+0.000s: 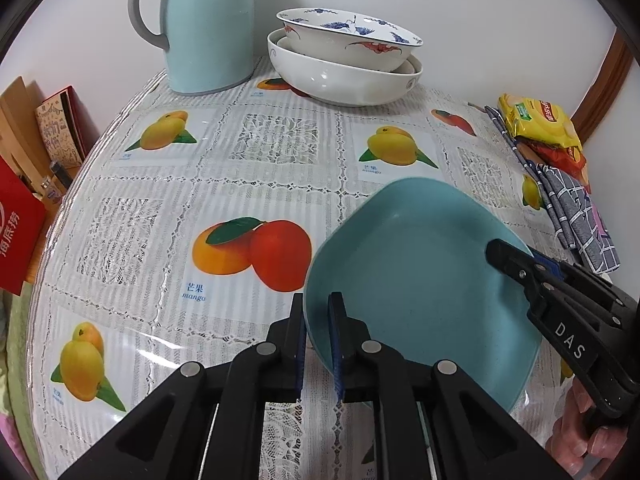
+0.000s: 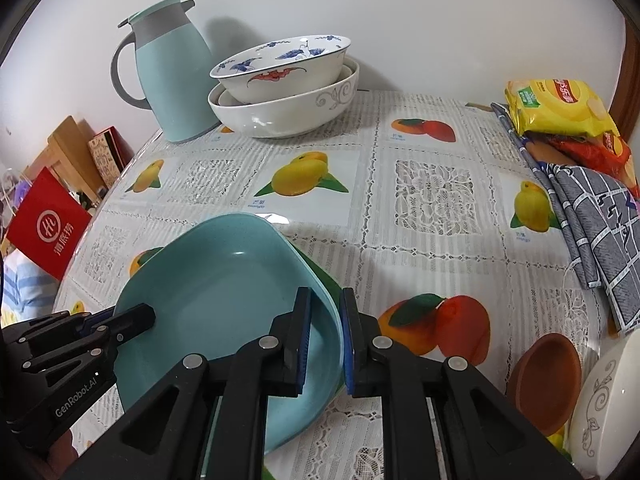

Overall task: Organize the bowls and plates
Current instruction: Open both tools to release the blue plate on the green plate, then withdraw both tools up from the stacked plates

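Note:
A light blue square plate [image 1: 420, 260] [image 2: 224, 280] is held between both grippers near the front of the table. My left gripper [image 1: 318, 304] [image 2: 140, 316] is shut on its left rim. On the opposite rim my right gripper [image 2: 326, 300] [image 1: 504, 256] is shut too. A green edge [image 2: 316, 276] shows under the plate's right side. At the back, a blue-and-red patterned bowl [image 1: 348, 36] [image 2: 280, 68] sits nested in a white bowl [image 1: 344, 80] [image 2: 284, 112]. A brown dish [image 2: 544, 380] and a white bowl [image 2: 608, 404] stand at the front right.
A pale blue thermos jug [image 1: 208, 28] [image 2: 172, 80] stands at the back left beside the bowl stack. Snack packets [image 2: 560, 108] and a checked cloth [image 2: 596, 232] lie along the right side. The table's left edge drops off toward a red bag [image 2: 48, 224].

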A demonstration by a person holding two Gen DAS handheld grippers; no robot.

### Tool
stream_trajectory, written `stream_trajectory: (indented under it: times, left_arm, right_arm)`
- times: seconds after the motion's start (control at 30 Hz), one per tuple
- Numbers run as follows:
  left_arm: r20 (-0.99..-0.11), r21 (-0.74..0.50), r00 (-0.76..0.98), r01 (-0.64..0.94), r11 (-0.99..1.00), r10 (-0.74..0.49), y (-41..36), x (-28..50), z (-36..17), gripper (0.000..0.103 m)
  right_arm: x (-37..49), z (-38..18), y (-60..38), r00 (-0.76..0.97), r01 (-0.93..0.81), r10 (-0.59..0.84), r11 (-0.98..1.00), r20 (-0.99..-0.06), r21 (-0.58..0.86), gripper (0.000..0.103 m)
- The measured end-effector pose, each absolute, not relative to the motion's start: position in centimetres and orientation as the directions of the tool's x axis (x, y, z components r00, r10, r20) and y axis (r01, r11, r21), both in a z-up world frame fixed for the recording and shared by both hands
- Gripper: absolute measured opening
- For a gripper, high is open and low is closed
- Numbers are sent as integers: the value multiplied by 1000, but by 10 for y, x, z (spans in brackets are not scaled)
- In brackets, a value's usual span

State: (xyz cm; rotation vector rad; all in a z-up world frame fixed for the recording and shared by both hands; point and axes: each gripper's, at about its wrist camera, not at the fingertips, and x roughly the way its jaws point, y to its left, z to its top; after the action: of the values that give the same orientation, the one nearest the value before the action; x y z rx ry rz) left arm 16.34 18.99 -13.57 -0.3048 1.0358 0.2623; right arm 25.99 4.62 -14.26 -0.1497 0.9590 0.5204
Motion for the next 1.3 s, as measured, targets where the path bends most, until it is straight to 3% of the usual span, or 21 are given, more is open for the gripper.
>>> stream_trajectory:
  times: [0.27,0.53,0.63,0.77,1.1,1.2,1.3]
  left_arm:
    - [-877,-100,473,-342,934,80,188,165,-136,12]
    - [-876,-102,476,-337,936,76,189,162,-133,12]
    - [-880,-93,469,-324,942,74,187,162,-130,15]
    - [-873,-79,478,-335,939,98,185,158,-123,28]
    - [-847,-88,524,-302,949,88,162,146,-93,28]
    - [-836,-92,543,-278,956,77,148,142,-81,28]
    - [-828,-90,556,-257,962,71,133,139,-71,28]
  right_arm:
    - [265,-143,53,490,-520,325,854,-809,29,18]
    - [267,-143,51,488,-513,334,857,-806,44,23]
    - [265,-140,48,496,-500,336,865,-801,54,30]
    - [257,-131,40,513,-489,336,871,-790,53,36]
    - [230,-104,1,556,-431,299,901,-775,39,37]
    - [222,-92,-19,576,-407,292,912,-764,42,40]
    - [211,-78,-47,612,-365,270,930,-743,38,50]
